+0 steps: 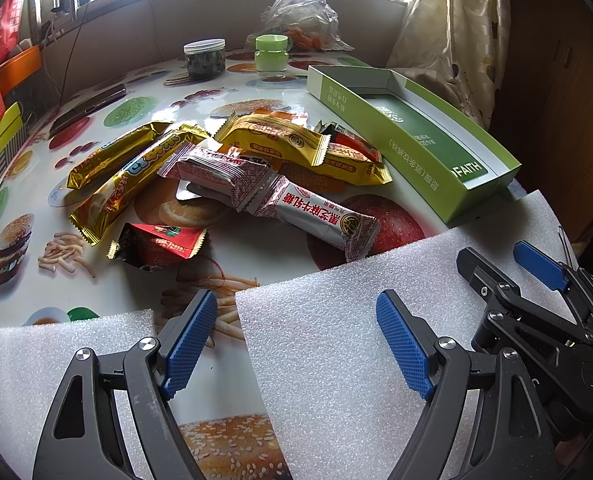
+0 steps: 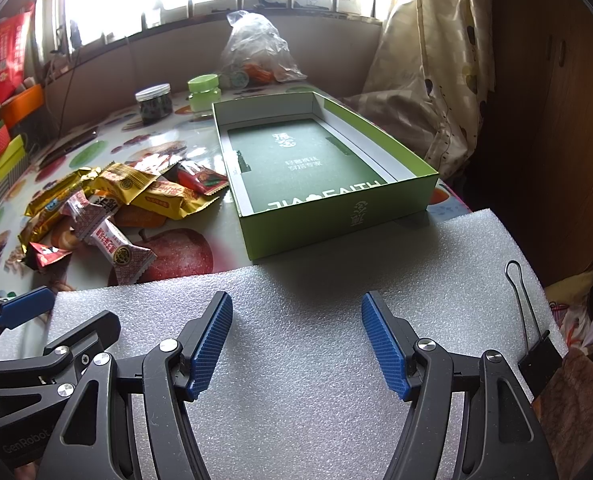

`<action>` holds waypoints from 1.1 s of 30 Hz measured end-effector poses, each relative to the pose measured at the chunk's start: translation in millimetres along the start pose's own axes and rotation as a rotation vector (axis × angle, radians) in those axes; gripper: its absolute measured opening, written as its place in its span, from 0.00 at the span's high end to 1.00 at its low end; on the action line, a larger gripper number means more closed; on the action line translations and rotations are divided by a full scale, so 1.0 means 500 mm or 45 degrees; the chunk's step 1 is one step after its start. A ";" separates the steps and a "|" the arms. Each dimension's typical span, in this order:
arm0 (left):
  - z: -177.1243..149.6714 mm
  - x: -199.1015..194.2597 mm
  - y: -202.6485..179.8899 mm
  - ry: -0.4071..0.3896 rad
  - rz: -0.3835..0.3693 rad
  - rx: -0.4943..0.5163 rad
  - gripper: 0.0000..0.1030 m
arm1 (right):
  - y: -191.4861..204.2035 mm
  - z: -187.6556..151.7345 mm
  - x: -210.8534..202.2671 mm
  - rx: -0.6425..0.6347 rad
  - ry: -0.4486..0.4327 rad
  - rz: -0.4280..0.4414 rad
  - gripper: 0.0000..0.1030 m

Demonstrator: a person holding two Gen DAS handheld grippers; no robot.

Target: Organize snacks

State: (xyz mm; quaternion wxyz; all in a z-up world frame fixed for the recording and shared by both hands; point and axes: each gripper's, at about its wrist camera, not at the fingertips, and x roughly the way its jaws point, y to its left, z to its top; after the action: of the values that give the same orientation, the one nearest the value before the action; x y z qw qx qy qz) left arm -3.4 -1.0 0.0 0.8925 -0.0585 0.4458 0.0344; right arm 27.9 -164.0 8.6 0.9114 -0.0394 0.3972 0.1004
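Observation:
A pile of wrapped snack bars [image 1: 232,168] lies on the table: gold, yellow, white-and-red and red packets; it also shows in the right wrist view [image 2: 108,208]. An empty green box [image 1: 412,132] lies open to the pile's right, also in the right wrist view [image 2: 316,168]. My left gripper [image 1: 296,336] is open and empty, low over the table's near edge, in front of the pile. My right gripper [image 2: 296,336] is open and empty over white foam, in front of the box; it also shows in the left wrist view [image 1: 508,264].
White foam sheets [image 2: 316,360] cover the table's near edge, with a black binder clip [image 2: 536,356] at the right. A dark jar [image 1: 204,58], a green-lidded jar [image 1: 271,54], a plastic bag [image 1: 300,12] and a phone [image 1: 88,106] stand behind. Coloured boxes [image 1: 0,120] sit at the left.

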 end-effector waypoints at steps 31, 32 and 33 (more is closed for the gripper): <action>0.013 -0.011 0.031 0.054 -0.038 -0.009 0.20 | -0.005 0.029 -0.027 -0.019 -0.050 0.106 0.35; 0.015 -0.014 0.040 0.053 -0.035 -0.016 0.20 | 0.001 0.034 -0.035 -0.038 -0.068 0.135 0.35; 0.019 -0.021 0.050 0.042 -0.037 -0.022 0.20 | 0.008 0.037 -0.035 -0.058 -0.070 0.159 0.35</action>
State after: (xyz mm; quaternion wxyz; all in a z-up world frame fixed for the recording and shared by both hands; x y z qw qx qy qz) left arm -5.1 25.2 12.3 0.8850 -0.0732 0.4592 0.0244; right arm 28.7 -160.2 33.9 0.9128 -0.0324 0.3713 0.1669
